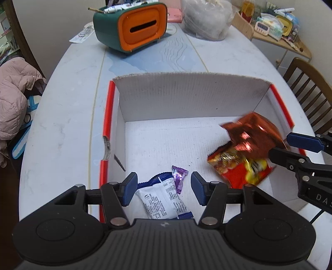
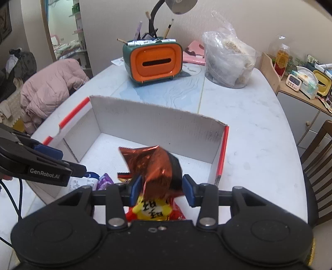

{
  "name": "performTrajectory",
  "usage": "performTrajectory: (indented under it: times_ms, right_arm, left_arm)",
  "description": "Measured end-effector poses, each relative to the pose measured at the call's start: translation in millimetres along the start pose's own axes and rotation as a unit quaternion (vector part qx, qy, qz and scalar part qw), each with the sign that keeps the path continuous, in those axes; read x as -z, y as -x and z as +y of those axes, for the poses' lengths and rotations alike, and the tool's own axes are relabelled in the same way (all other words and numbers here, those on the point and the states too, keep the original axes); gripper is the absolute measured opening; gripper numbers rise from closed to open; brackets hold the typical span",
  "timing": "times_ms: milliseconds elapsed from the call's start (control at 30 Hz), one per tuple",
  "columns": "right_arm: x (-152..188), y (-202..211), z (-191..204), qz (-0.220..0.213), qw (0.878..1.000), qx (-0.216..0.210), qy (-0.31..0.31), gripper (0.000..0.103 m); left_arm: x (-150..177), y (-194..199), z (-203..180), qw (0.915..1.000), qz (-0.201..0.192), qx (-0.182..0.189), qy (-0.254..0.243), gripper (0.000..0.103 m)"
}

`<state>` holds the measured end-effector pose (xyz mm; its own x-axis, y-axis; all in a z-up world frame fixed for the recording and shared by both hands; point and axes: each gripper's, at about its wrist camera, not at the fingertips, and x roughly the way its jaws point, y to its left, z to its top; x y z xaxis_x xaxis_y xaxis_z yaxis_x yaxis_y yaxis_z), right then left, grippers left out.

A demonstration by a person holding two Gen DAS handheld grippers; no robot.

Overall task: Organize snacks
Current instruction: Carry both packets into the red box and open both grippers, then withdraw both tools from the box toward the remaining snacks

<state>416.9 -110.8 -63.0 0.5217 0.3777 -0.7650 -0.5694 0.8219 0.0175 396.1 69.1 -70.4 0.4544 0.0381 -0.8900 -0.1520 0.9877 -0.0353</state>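
A white cardboard box with red rims (image 1: 186,97) (image 2: 145,124) stands open on the table. Inside lie a blue-white snack packet (image 1: 161,199), a purple candy (image 1: 179,176) (image 2: 104,181) and a red-yellow snack bag (image 1: 240,166) (image 2: 153,209). A shiny copper-red foil packet (image 1: 253,133) (image 2: 153,166), blurred, sits between my right gripper's (image 2: 161,189) (image 1: 290,147) open fingers, loose from the pads, above the red-yellow bag. My left gripper (image 1: 164,189) (image 2: 54,160) is open and empty above the blue-white packet.
A green-orange tissue holder (image 1: 132,27) (image 2: 153,60) and a clear plastic bag (image 1: 207,18) (image 2: 228,60) stand at the table's far end. A wooden chair (image 1: 311,91) is at the right, a pink jacket (image 1: 14,93) at the left.
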Motion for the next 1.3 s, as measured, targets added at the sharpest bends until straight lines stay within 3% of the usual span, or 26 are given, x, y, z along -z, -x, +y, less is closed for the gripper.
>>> performTrajectory:
  times_ms: [633, 833, 967, 1033, 1067, 1100, 1133, 1300]
  right_arm:
    - [20, 86, 27, -0.072, 0.997, -0.032, -0.014, 0.046]
    - [34, 110, 37, -0.09, 0.995, -0.044, -0.029, 0.058]
    - [47, 122, 44, -0.093, 0.994, -0.049, -0.033, 0.059]
    - [55, 127, 48, -0.094, 0.994, -0.05, -0.033, 0.061]
    - [59, 130, 51, -0.094, 0.994, -0.052, -0.032, 0.072]
    - [63, 133, 54, -0.094, 0.994, -0.053, -0.032, 0.095]
    - [68, 136, 58, -0.098, 0.993, -0.052, -0.03, 0.103]
    - [86, 144, 72, -0.094, 0.993, -0.058, -0.03, 0.103]
  left_arm:
    - [46, 95, 6, 0.9953, -0.084, 0.045, -0.017, 0.06]
    - [69, 119, 17, 0.9932, -0.097, 0.064, -0.013, 0.06]
    - [89, 130, 28, 0.992, -0.102, 0.073, -0.008, 0.074]
    - [100, 134, 34, 0.9914, -0.104, 0.08, -0.005, 0.075]
    - [106, 136, 36, 0.9915, -0.103, 0.08, -0.003, 0.075]
    - [111, 136, 39, 0.9916, -0.101, 0.08, 0.0, 0.075]
    - [118, 137, 42, 0.9917, -0.1, 0.081, 0.001, 0.075]
    - [145, 137, 52, 0.9927, -0.09, 0.079, 0.011, 0.078]
